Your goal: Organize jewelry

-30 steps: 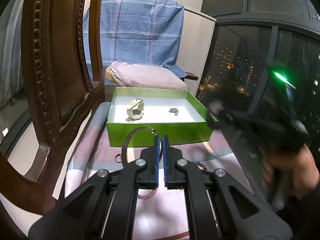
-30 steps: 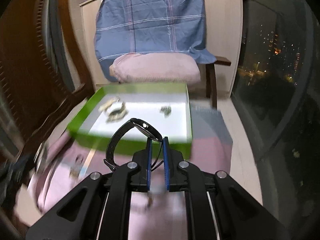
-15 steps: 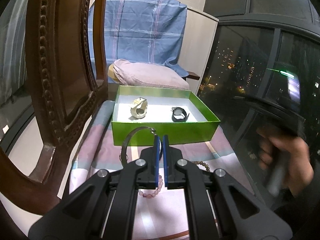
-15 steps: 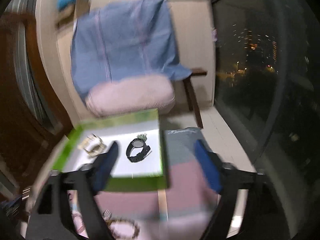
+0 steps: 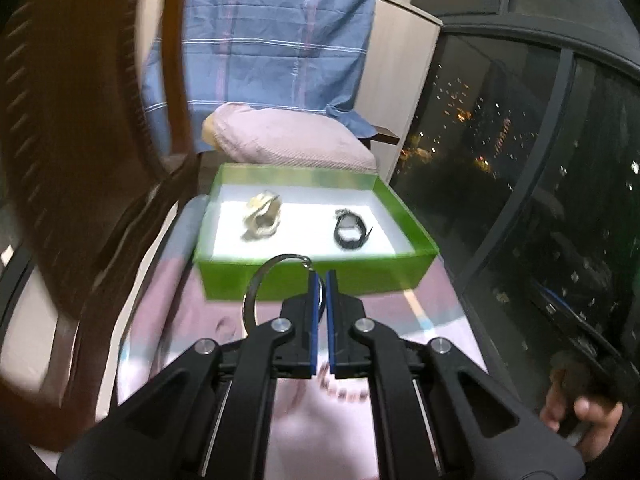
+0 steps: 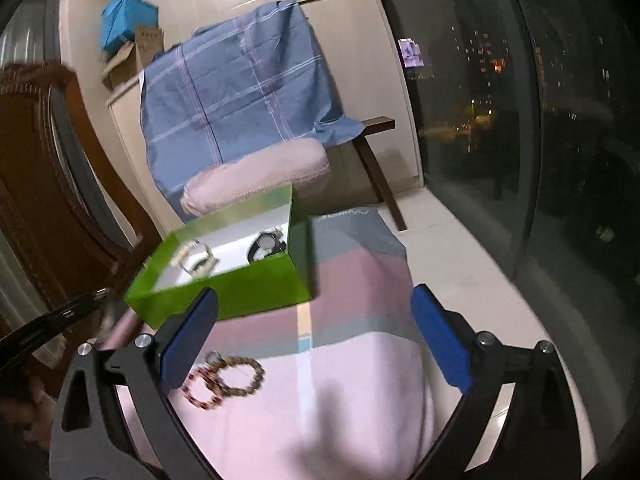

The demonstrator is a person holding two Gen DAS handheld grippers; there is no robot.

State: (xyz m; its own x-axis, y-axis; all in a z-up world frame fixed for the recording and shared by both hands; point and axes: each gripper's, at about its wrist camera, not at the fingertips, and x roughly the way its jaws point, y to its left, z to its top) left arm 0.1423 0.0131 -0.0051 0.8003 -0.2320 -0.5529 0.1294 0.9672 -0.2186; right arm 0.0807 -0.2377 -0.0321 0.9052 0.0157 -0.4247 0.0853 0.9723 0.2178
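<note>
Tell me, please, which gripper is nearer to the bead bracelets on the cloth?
Right. The right gripper hangs open just above the bead bracelets; the left gripper, shut on a metal bangle, sits nearer the green box.

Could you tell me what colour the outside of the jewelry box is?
Bright green; the box shows best in the right wrist view.

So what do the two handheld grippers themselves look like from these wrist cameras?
Both match: the left gripper and right gripper have matte black angular linkage arms with triangular cut-outs, silver round pivot bolts, and flat blue pads lining the fingers. No cables or markings show.
</note>
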